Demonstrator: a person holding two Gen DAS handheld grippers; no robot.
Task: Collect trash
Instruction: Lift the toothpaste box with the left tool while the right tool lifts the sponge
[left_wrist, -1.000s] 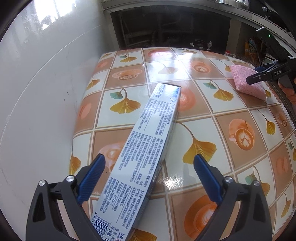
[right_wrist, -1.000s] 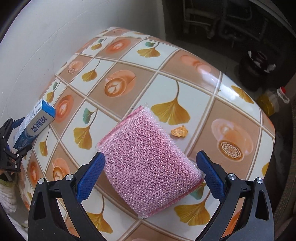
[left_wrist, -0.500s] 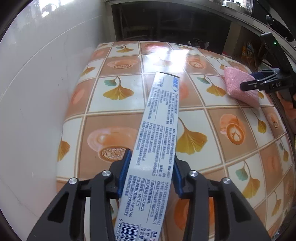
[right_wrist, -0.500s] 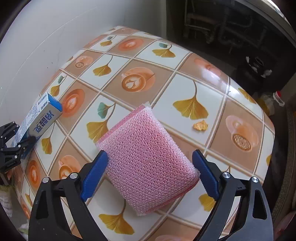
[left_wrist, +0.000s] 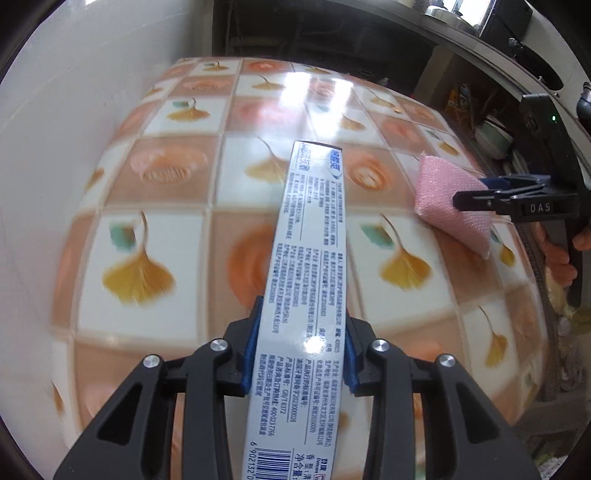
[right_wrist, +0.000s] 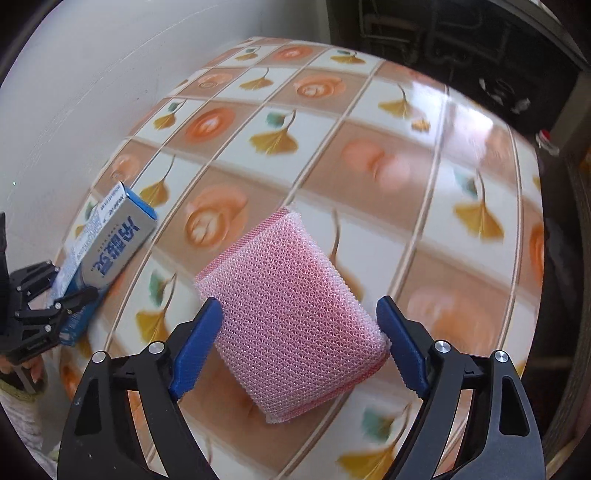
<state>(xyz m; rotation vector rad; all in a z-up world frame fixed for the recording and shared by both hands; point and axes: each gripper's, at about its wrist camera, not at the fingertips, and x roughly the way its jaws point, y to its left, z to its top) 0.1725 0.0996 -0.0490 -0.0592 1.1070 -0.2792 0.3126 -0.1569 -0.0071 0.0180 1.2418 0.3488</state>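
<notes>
A long white and blue toothpaste box (left_wrist: 308, 280) is clamped between the blue pads of my left gripper (left_wrist: 301, 343) and points away over the tiled table (left_wrist: 155, 206). In the right wrist view the box (right_wrist: 107, 236) is lifted off the table in the left gripper (right_wrist: 55, 306). A pink mesh scrubbing sponge (right_wrist: 291, 314) sits between the pads of my right gripper (right_wrist: 299, 343), both pads touching its sides, and it looks raised off the table. The sponge (left_wrist: 450, 206) and the right gripper (left_wrist: 476, 192) also show at the right of the left wrist view.
A white wall (left_wrist: 74, 92) runs along the table's left side. Beyond the far edge are dark shelves with clutter (left_wrist: 491, 136) and a bottle with a red cap (right_wrist: 546, 142) on the floor.
My left gripper has lifted the toothpaste box off the table. My right gripper has closed in on the pink sponge and raised it; the small orange scrap is out of view.
</notes>
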